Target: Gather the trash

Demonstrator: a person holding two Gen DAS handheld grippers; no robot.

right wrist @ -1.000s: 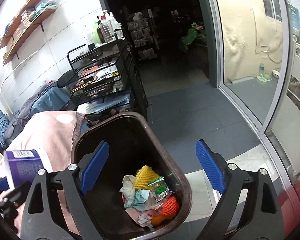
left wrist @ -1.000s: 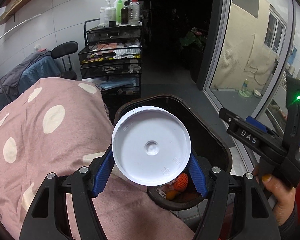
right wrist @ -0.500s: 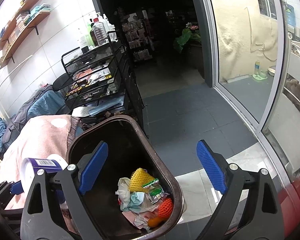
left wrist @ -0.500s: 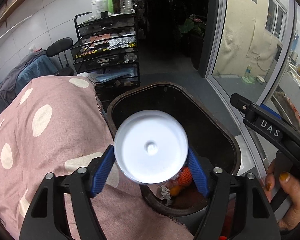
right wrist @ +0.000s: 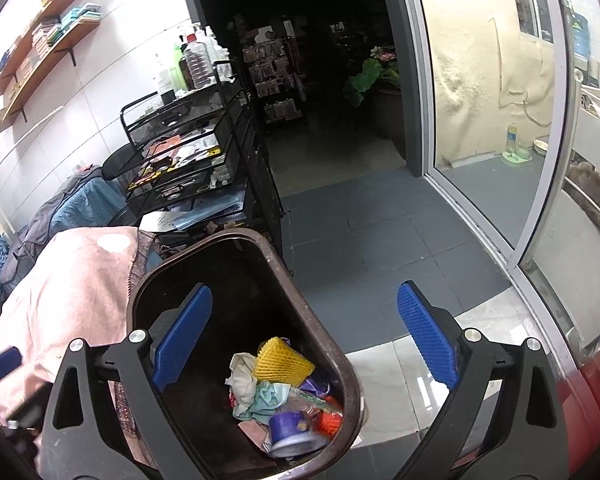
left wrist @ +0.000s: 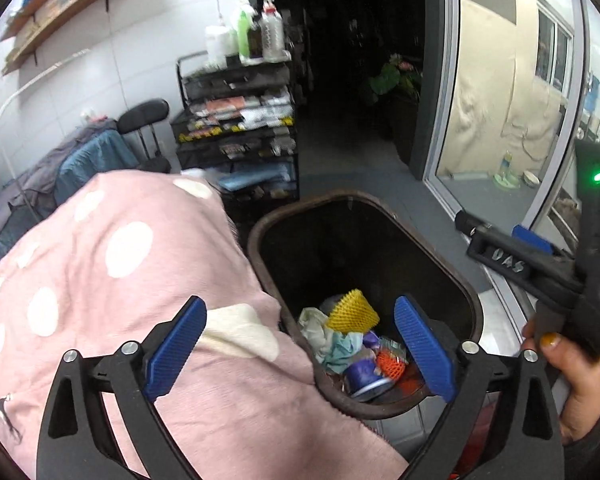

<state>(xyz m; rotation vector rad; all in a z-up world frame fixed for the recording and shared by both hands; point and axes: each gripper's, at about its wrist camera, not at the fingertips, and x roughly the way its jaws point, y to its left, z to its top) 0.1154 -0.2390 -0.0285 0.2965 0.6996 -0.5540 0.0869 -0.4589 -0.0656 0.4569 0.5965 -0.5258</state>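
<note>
A dark brown trash bin [left wrist: 470,312] [right wrist: 342,356] stands on the floor with trash inside. A purple cup with a white lid [left wrist: 362,376] [right wrist: 290,432] lies in it among a yellow foam net [left wrist: 352,308] [right wrist: 282,364], crumpled tissue [left wrist: 320,334] and an orange net [left wrist: 390,364]. My left gripper [left wrist: 300,348] is open and empty above the bin's near left rim. My right gripper [right wrist: 304,344] is open and empty above the bin; it also shows at the right of the left wrist view [left wrist: 540,264].
A pink polka-dot blanket [left wrist: 120,280] [right wrist: 68,288] lies left of the bin, touching its rim. A black wire cart [left wrist: 240,136] [right wrist: 188,160] with bottles stands behind. A glass sliding door [right wrist: 488,120] is on the right. Grey floor tiles [right wrist: 380,240] lie beyond.
My left gripper opened and let go of the purple cup, which dropped into the bin. The right gripper stayed open over the bin.
</note>
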